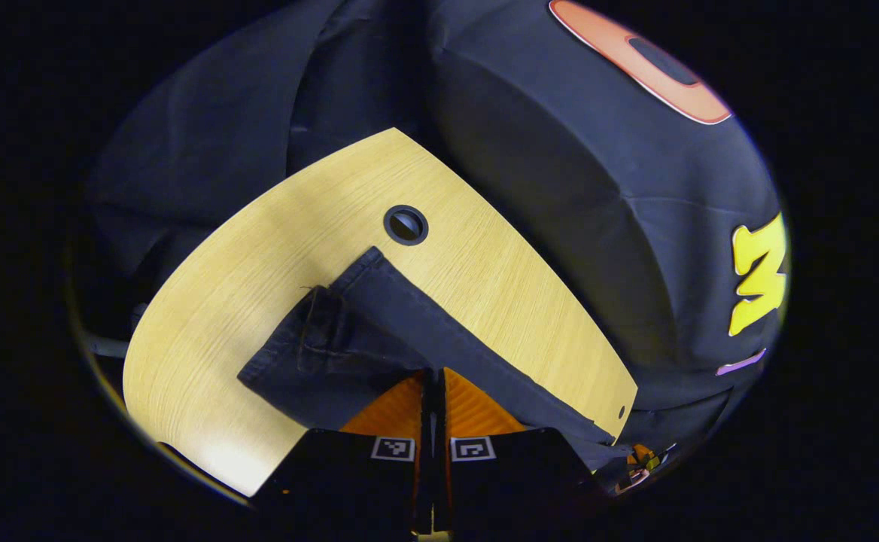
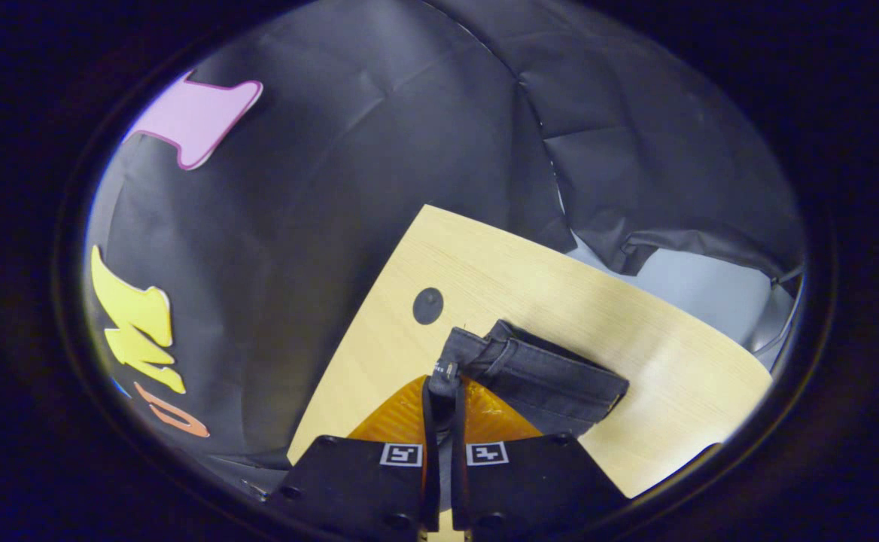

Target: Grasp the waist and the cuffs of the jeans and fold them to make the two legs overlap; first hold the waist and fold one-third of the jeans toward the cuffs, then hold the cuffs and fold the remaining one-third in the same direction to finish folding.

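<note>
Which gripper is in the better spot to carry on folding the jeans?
Hard to pick: both look equally ready. The left gripper and the right gripper each pinch the dark jeans on the wooden table, so they probably move together.

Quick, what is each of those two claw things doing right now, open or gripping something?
Left gripper: jaws closed, pinching the jeans.
Right gripper: jaws closed on the jeans too.

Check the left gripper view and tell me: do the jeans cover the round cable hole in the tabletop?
No. The cable hole lies bare on the wooden tabletop, just beyond the edge of the jeans.
</note>
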The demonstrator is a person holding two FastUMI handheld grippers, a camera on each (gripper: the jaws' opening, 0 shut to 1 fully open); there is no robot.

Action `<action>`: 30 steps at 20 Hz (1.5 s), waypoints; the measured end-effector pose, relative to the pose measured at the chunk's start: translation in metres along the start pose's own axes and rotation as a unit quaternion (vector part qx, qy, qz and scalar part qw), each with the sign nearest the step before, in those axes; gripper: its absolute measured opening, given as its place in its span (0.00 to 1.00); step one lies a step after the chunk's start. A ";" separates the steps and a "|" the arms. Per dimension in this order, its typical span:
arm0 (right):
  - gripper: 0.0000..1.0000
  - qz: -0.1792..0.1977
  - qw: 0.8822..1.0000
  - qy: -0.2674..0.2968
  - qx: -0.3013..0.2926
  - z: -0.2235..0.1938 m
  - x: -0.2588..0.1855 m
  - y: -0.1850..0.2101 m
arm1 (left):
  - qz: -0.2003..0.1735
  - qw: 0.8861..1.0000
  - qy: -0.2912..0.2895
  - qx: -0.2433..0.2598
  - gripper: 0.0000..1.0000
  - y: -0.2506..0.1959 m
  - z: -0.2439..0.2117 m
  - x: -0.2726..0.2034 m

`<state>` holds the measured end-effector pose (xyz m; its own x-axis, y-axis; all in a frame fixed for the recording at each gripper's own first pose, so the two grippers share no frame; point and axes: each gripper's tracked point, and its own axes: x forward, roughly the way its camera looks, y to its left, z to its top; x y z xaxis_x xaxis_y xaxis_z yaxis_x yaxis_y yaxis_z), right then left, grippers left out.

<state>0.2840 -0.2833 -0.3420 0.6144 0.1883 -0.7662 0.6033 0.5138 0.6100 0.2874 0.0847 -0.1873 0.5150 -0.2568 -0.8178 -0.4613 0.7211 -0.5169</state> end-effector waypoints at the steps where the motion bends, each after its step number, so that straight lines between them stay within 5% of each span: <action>1: 0.07 -0.001 1.000 -0.001 0.001 0.001 0.009 0.001 | 0.001 1.000 0.003 -0.003 0.04 0.000 0.002 0.009; 8: 0.02 -0.028 1.000 0.003 -0.002 0.001 0.055 -0.012 | 0.036 0.999 0.031 0.022 0.07 0.012 -0.003 0.050; 13: 0.19 -0.028 0.999 -0.002 -0.029 -0.002 0.059 -0.008 | 0.034 0.998 0.036 0.042 0.18 0.003 -0.002 0.050; 15: 0.26 -0.021 0.999 -0.005 -0.044 -0.004 0.056 -0.003 | 0.029 0.998 0.030 0.043 0.69 -0.004 -0.002 0.044; 16: 0.50 -0.017 0.999 -0.008 -0.049 -0.003 0.052 0.001 | 0.026 0.998 0.027 0.043 0.94 -0.008 -0.002 0.040; 17: 0.46 -0.016 0.998 -0.011 -0.053 -0.006 0.048 0.002 | 0.021 0.999 0.022 0.042 0.94 -0.011 -0.002 0.035; 19: 0.74 -0.012 0.997 -0.022 -0.071 -0.007 0.036 0.006 | 0.012 0.999 0.010 0.046 1.00 -0.022 0.000 0.018; 22: 0.74 -0.011 0.992 -0.040 -0.121 -0.018 0.002 0.012 | -0.007 0.998 -0.023 0.064 0.97 -0.042 0.001 -0.021; 23: 0.66 -0.008 0.988 -0.050 -0.144 -0.022 -0.014 0.015 | -0.011 0.996 -0.040 0.079 0.97 -0.050 0.001 -0.037; 24: 0.79 -0.002 0.983 -0.065 -0.174 -0.026 -0.032 0.020 | -0.017 0.992 -0.061 0.106 0.98 -0.059 0.001 -0.054; 25: 0.88 -0.001 0.975 -0.081 -0.208 -0.030 -0.051 0.023 | -0.022 0.987 -0.082 0.139 0.98 -0.065 -0.002 -0.070; 26: 0.80 0.004 0.966 -0.097 -0.241 -0.035 -0.072 0.028 | -0.028 0.978 -0.107 0.177 0.97 -0.075 -0.007 -0.090; 27: 0.88 0.012 0.957 -0.113 -0.267 -0.044 -0.095 0.035 | -0.035 0.970 -0.128 0.201 0.97 -0.086 -0.011 -0.107; 29: 0.80 0.037 0.942 -0.149 -0.299 -0.064 -0.145 0.052 | -0.058 0.951 -0.185 0.242 0.97 -0.111 -0.026 -0.153; 30: 0.96 0.051 0.934 -0.169 -0.312 -0.074 -0.167 0.061 | -0.065 0.939 -0.216 0.259 0.97 -0.119 -0.032 -0.172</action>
<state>0.1812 -0.2213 -0.1918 0.8413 0.0426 -0.5389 0.1838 0.9150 0.3592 0.2303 0.0223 0.0068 0.8395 -0.1591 -0.5195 -0.0189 0.9470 -0.3206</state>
